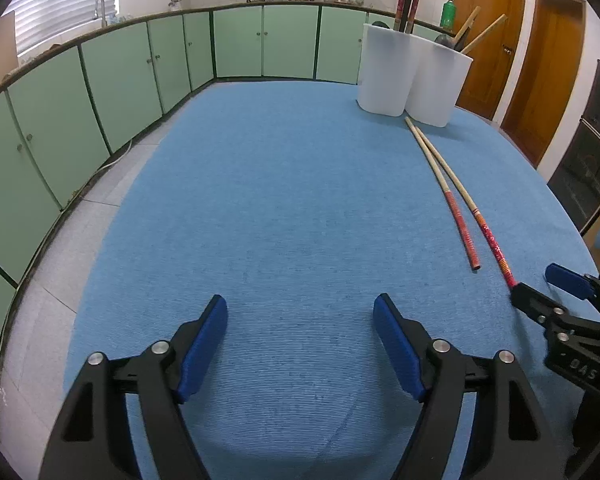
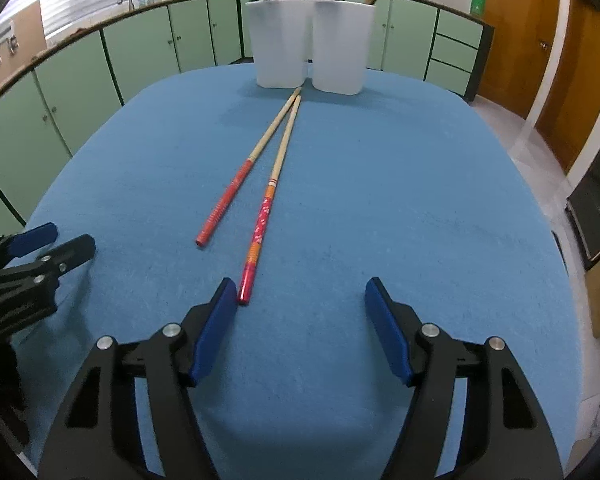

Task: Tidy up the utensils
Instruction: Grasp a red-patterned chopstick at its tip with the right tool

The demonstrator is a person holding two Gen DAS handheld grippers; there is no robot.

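The right gripper (image 2: 300, 292) has its fingers spread, the left pad just beside the pink chopstick's (image 2: 260, 224) end on the blue tablecloth (image 2: 420, 200). Pickup is beginning; next, centre and pinch it. The left gripper (image 1: 300, 312) hangs spread, empty.

Both tools are built alike. The left black plastic two-finger gripper (image 1: 300, 354) has angular arms with triangular cut-outs, round silver screws at the pivots, and long fingers (image 1: 202, 354) faced with flat dark blue rubbery pads. The right black plastic gripper (image 2: 301, 330) carries the same silver screw heads and blue-padded fingers (image 2: 388, 330). Seen from the left camera, its body bears faint raised lettering.
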